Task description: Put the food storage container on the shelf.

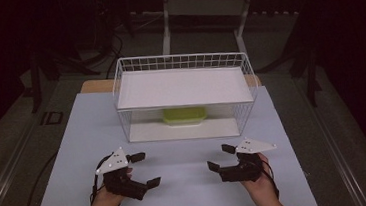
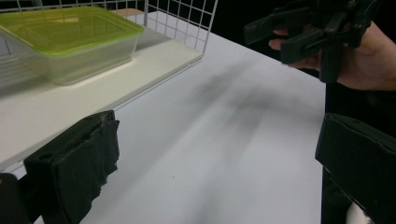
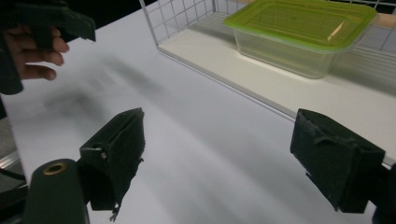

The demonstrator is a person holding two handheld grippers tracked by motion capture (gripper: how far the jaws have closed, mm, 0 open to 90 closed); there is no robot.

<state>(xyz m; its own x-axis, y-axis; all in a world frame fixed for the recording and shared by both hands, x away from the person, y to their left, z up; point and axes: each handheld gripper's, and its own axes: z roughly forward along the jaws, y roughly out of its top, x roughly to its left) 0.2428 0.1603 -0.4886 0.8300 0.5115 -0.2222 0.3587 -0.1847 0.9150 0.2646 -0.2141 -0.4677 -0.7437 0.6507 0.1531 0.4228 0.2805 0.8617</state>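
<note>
A white wire shelf rack [image 1: 182, 63] stands at the far middle of the bench [image 1: 179, 193], open toward the person. On its lower board, under the upper shelf board [image 1: 184, 88], sits a clear plastic container with a green lid [image 1: 184, 115] — upright, lid on, toward the back and about centred between the rack's sides.

Both hands rest near the bench's front edge, well apart from the rack and from each other. The left tongs [image 1: 144, 170] point right and slightly forward, jaws spread wide with nothing between them; in the left gripper view the two black jaws frame bare bench, with the container [image 2: 70, 39] up at the far left inside the wire mesh. The right tongs [image 1: 221, 157] point left, toward the other pair, and are likewise spread and empty — the right gripper view shows the jaws wide apart above the white surface, the container [image 3: 301, 32] beyond them on the rack's lower board.

A grey three-cornered plate tops each gripper in the high view.
</note>
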